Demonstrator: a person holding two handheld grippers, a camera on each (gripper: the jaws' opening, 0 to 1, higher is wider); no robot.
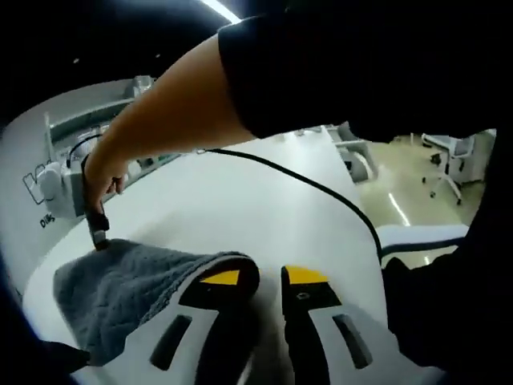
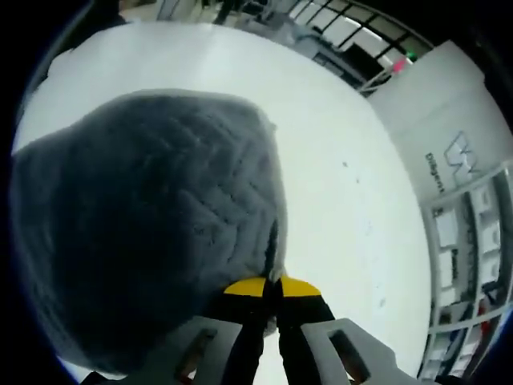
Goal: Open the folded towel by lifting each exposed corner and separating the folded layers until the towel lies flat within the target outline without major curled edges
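Right gripper view: right gripper [image 2: 271,286] is clamped on an edge of the grey terry towel [image 2: 136,224], which is draped over the white worktop [image 2: 353,200]. Left gripper [image 1: 263,277] is held slightly parted, nothing gripped, beside the towel near the worktop's edge.

We see a dark grey towel [image 2: 144,233] with a zigzag weave, a white surface [image 2: 345,200], and yellow-tipped black-and-white tools [image 2: 271,290].

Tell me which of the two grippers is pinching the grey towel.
The right gripper: it is shut on the grey terry towel's edge. The left gripper is open beside it.
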